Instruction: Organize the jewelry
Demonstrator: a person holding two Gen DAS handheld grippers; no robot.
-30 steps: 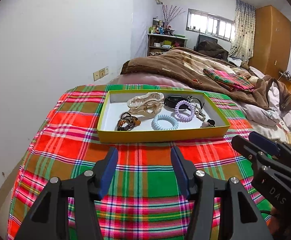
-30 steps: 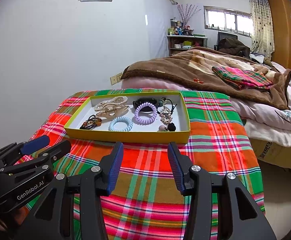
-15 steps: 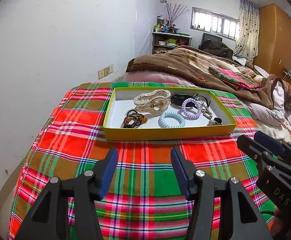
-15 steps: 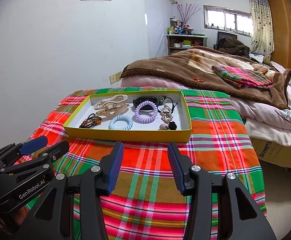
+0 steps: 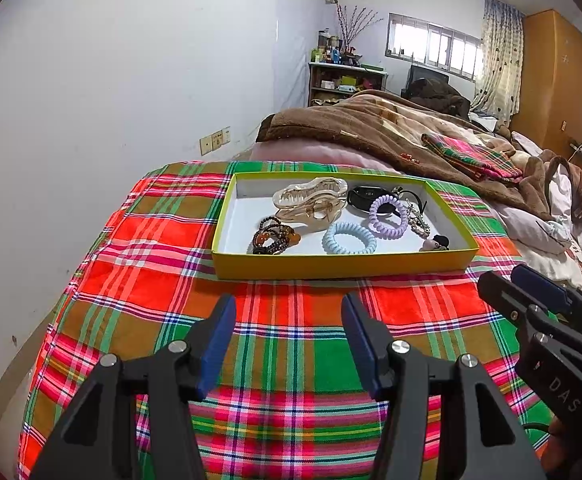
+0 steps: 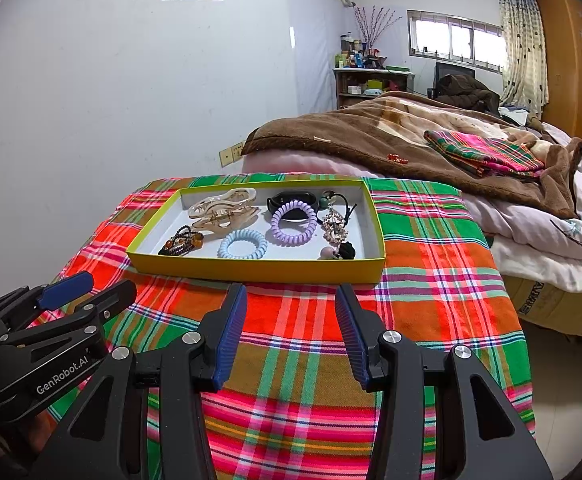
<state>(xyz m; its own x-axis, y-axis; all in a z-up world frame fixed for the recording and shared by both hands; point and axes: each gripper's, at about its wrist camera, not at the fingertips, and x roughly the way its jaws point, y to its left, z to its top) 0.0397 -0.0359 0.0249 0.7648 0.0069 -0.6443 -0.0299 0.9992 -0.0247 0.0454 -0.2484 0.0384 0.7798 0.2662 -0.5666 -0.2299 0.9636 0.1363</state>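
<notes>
Left wrist view shows your left gripper point(image 5: 289, 320) with jaws apart and empty, hovering over the plaid cloth point(image 5: 163, 280) short of the tray point(image 5: 331, 266); your right gripper point(image 6: 291, 310) is the same, parted on nothing. All the jewelry lies inside that shallow yellow-walled cardboard tray, white on the inside.

Watch the crowding. The purple coil point(image 5: 389, 216) overlaps the black band point(image 5: 365, 196), and the blue coil point(image 5: 349, 238) lies just beside it, so a wide pinch may lift two at once. The coils look springy and rubbery and could squirm from the pads. The bead bracelets point(image 5: 275, 236) are a loose heap of small round beads; grab one strand and the rest may trail. The claw clips point(image 5: 311, 200) look hard, glossy and toothed, likely to snag. The tray looks light, and the cloth is soft, so a push could slide it.
</notes>
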